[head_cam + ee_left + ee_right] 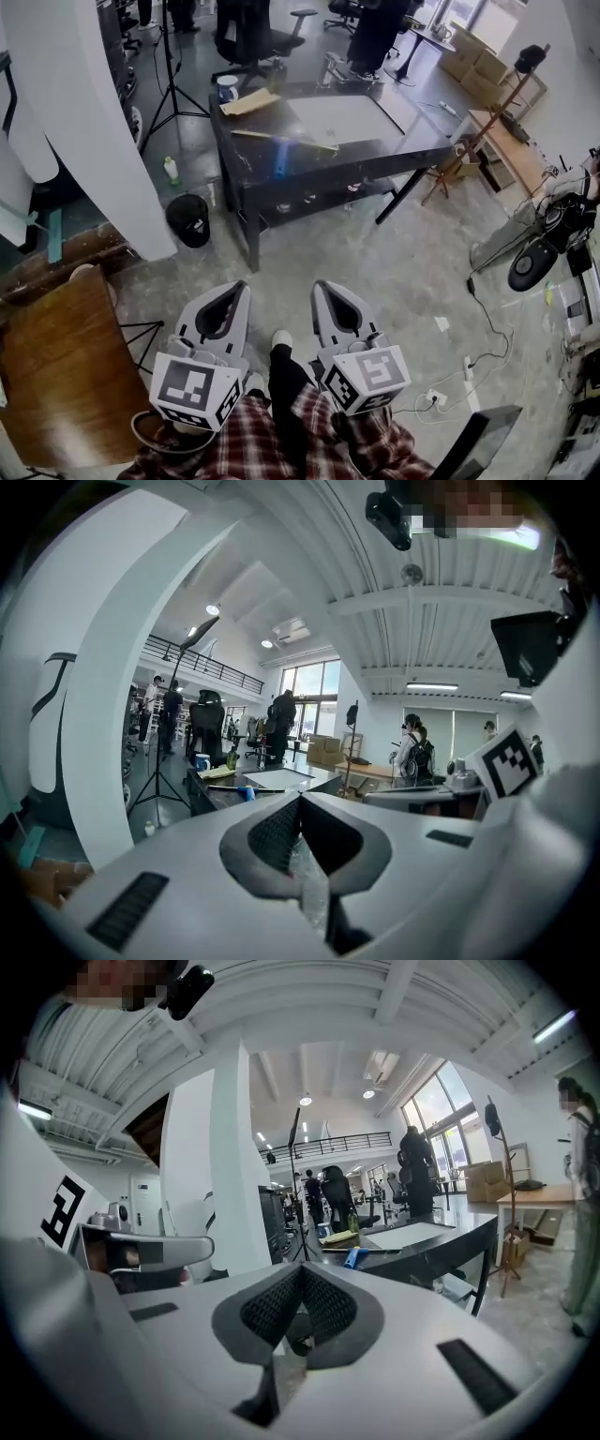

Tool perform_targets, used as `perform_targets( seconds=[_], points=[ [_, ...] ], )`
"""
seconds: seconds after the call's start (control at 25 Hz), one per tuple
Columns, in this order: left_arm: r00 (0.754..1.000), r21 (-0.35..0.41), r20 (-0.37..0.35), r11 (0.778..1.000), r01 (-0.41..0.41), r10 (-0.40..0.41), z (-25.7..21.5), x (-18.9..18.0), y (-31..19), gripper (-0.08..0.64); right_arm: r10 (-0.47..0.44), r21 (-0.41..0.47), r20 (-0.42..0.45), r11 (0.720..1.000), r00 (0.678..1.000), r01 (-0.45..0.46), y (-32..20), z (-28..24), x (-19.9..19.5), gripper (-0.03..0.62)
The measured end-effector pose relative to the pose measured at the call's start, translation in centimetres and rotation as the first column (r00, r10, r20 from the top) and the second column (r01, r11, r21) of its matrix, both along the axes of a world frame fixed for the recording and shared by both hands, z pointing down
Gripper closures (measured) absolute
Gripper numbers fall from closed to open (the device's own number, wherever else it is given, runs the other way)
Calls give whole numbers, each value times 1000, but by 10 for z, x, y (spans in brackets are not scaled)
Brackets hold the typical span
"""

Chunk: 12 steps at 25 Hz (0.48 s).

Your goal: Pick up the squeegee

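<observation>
Facing the counter [405, 142] from well away, you hold the left gripper [236, 292] and right gripper [322, 292] closed, empty. The squeegee [279, 152] lies on that counter. Next, get close and open one gripper.

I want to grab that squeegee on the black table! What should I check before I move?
1. Squeegee in sight: ok. The blue-handled squeegee lies on the black table.
2. Near enough to grab: not ok. A stretch of grey concrete floor separates the grippers from the table.
3. Jaws open for grabbing: not ok. The left gripper and the right gripper are both shut and empty.
4. Way ahead free: ok. The white cables lie off to the right, not straight ahead.
</observation>
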<state>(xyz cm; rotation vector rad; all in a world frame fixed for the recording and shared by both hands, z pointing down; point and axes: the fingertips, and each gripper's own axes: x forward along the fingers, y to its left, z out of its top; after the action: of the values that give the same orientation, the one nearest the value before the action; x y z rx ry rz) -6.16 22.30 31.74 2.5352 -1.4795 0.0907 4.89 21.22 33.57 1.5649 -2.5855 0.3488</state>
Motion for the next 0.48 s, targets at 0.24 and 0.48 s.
perform_targets(
  seconds=[0.24, 0.48],
  points=[
    [1000, 8, 0, 1000, 21, -21, 6, 8, -95, 551, 7, 21, -8, 1000, 1000, -7, -102, -1, 15, 580],
    [999, 15, -10, 999, 46, -46, -9, 35, -198, 551, -50, 46, -22, 998, 999, 51, -206, -26, 33, 580]
  ],
)
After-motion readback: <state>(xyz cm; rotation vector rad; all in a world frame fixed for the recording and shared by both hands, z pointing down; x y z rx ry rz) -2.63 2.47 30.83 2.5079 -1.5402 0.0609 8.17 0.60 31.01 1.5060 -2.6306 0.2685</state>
